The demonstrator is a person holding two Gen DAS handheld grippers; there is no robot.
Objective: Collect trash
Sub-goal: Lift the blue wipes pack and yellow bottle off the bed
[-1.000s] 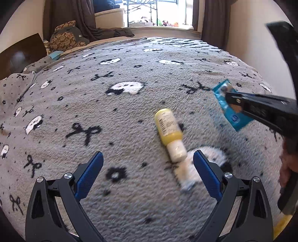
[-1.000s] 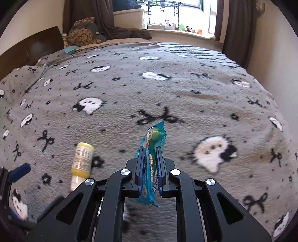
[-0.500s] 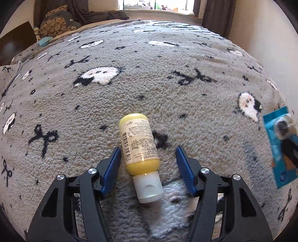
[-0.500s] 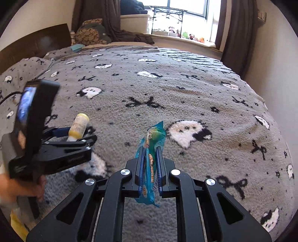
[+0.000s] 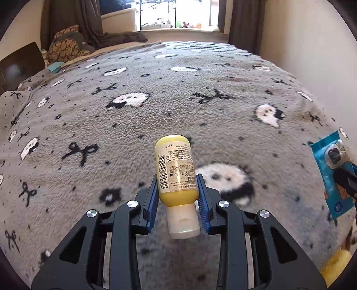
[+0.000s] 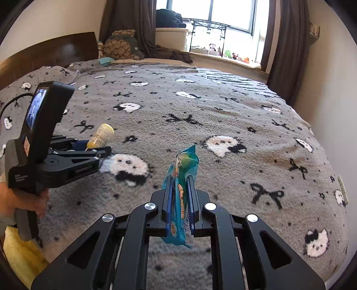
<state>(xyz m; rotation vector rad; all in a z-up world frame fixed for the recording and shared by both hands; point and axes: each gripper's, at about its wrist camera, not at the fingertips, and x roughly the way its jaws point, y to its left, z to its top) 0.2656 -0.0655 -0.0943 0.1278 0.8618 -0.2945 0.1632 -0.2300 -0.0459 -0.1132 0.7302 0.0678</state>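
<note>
Grey blanket [image 5: 200,116] | left claw [image 5: 177,196] clamps yellow bottle [image 5: 176,171] | right claw [image 6: 180,200] pinches blue wrapper [image 6: 181,191]

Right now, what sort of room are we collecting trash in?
Most likely a bedroom: a bed under a grey fleece blanket, a dark wooden headboard, cushions beside it, and a curtained window.

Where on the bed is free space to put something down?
Nearly all the grey blanket is bare: the wide stretch from the grippers to the window, and the right side toward the curtain. Only the near-left is crowded, where the left gripper holds the yellow bottle, beside the right gripper clamping the blue wrapper.
</note>
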